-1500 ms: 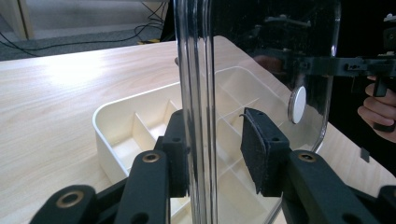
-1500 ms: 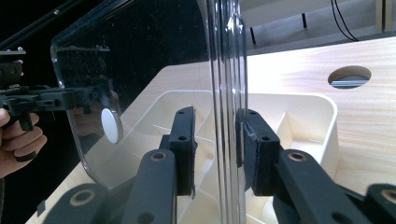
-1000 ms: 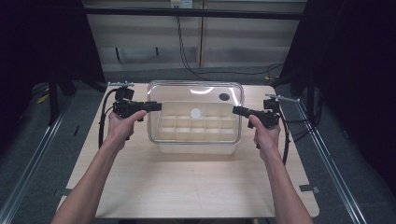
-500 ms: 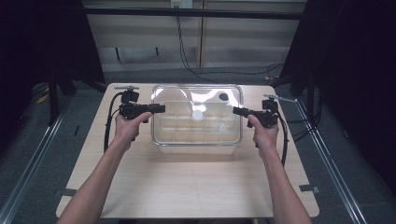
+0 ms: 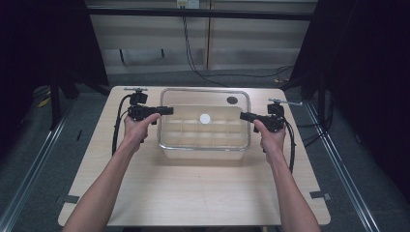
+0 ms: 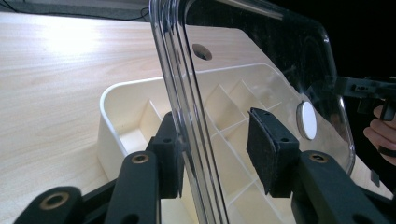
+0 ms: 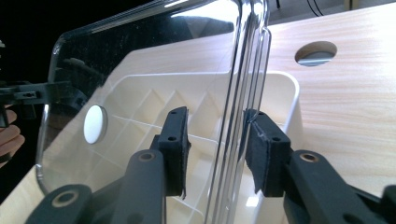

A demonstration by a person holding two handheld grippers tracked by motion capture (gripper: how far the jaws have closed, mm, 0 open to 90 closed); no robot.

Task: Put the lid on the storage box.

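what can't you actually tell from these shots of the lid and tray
- High view: whether either claw grips the clear plastic lid; too small.
- Left gripper view: its far pad stands off the lid's rim; the near pad's contact is hidden behind it.
- Right gripper view: the white divided tray's near compartments, cut off by the bottom edge and claw.
- Tray contents: blurred by lid glare.

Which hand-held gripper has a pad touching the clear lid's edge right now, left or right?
The right hand-held gripper: one pad presses the clear lid rim. The left hand-held gripper straddles its edge with a visible gap at its far pad.
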